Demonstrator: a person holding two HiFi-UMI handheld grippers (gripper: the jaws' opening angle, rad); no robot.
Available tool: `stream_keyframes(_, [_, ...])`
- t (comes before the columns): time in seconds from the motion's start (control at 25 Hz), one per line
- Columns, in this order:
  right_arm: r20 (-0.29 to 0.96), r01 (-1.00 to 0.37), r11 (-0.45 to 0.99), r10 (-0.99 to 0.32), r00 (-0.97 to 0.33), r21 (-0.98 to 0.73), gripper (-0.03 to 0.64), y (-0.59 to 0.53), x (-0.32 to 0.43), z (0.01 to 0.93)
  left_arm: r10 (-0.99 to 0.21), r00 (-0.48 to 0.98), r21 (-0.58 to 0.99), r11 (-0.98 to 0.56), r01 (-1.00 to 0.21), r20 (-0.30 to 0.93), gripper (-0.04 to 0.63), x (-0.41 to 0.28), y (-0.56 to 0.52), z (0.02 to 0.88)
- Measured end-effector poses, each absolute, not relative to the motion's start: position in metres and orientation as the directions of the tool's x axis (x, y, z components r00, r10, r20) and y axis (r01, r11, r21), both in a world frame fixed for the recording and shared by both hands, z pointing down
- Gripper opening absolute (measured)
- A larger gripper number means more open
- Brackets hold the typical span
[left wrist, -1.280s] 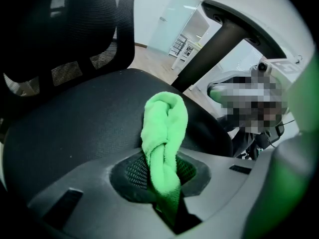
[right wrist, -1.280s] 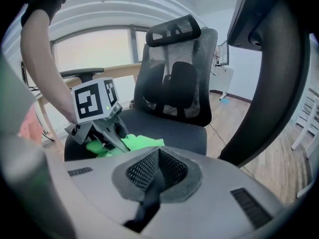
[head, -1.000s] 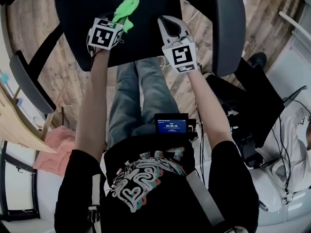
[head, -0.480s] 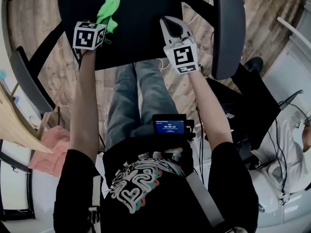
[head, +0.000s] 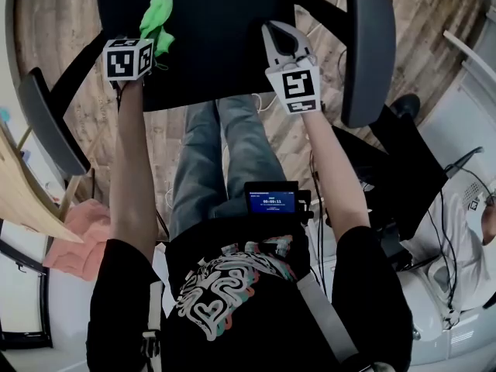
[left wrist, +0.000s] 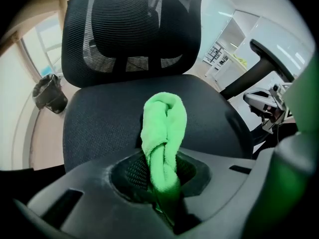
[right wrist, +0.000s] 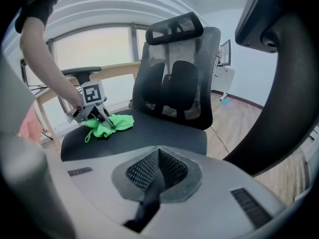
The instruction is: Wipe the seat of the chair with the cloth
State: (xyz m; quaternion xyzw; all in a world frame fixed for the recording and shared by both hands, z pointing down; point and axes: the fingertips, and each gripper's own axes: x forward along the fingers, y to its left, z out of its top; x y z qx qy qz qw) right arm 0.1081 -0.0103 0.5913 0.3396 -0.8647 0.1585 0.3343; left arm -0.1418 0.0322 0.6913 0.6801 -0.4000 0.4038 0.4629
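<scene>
The one cloth is bright green and fleecy, bunched and twisted into a thick rope with a rounded, doubled-over far end. It lies on the left part of the chair seat, its free end pointing toward the backrest. Its near end is pinched in the left tongs, which are clenched on it and reach in over the seat's left front edge. From the right gripper view the cloth spreads flat and crumpled on the dark fabric just beyond those tongs.

The right tongs hover over the right side of the same seat, well apart from the cloth. They are squeezed together with nothing between them.

There is one chair, black, with a mesh backrest and a headrest above it. It has two armrests, one at the left and one at the right. Each of the person's hands holds one pair of tongs, two in all, and each carries one marker cube. A single small lit screen hangs at the person's chest. One dark bin stands on the wooden floor beside the chair.
</scene>
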Motion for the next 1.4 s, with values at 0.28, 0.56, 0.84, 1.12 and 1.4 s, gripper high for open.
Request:
stream_keyframes(0.28, [0.695, -0.681, 0.731, -0.466, -0.547, -0.046, 0.0, -0.011, 0.102, 0.59, -0.191, 0.328, 0.29, -0.204, -0.935, 0.925, 0.072, -0.167, 0.032, 0.688])
stream_keyframes(0.56, [0.689, -0.665, 0.745, -0.458, -0.561, -0.046, 0.0, -0.009, 0.097, 0.591, -0.21, 0.294, 0.264, -0.158, -0.951, 0.933, 0.072, -0.193, 0.035, 0.684])
stream_keyframes(0.84, [0.691, -0.656, 0.753, -0.447, -0.568, -0.052, 0.0, -0.009, 0.095, 0.587, -0.221, 0.27, 0.242, -0.144, -0.959, 0.937, 0.072, -0.206, 0.033, 0.682])
stream_keyframes(1.12, [0.707, -0.658, 0.752, -0.443, -0.551, -0.042, 0.0, -0.006, 0.096, 0.593, -0.203, 0.271, 0.24, -0.166, -0.957, 0.941, 0.072, -0.204, 0.034, 0.682])
stream_keyframes(1.4, [0.698, -0.656, 0.753, -0.445, -0.561, -0.047, 0.0, -0.006, 0.092, 0.596, -0.199, 0.269, 0.243, -0.143, -0.959, 0.942, 0.072, -0.204, 0.033, 0.684])
